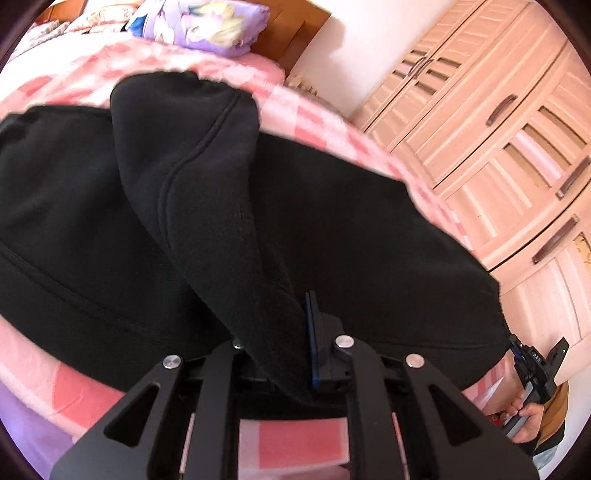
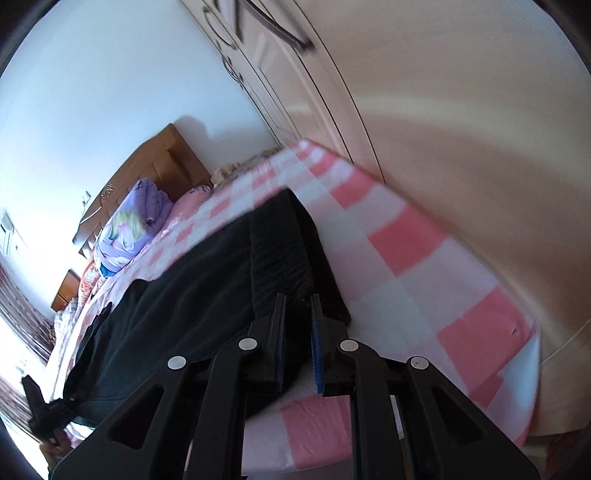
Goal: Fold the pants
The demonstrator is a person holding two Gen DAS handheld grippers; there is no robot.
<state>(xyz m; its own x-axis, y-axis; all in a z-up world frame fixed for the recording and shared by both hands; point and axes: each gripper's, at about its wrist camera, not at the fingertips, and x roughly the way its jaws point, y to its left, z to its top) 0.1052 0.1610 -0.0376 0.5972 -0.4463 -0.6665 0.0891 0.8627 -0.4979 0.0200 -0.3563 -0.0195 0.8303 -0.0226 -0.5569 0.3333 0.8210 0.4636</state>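
Black linkage arms fill the bottom of my left view, and my left gripper [image 1: 291, 332] is clamped tight on a raised fold of the black pants [image 1: 332, 240], the fleece bunched over the jaw so only one blue pad shows. Pants lie spread across the pink-and-white checked bedspread [image 1: 314, 110], near the bed's edge. Over on the other side, my right gripper [image 2: 298, 332] pinches the ribbed waistband [image 2: 277, 251], blue pads nearly together with cloth between them. Purple floral quilt [image 1: 207, 26] sits by the wooden headboard [image 1: 291, 33]; pale wardrobe doors [image 1: 498, 110] stand beside the bed.
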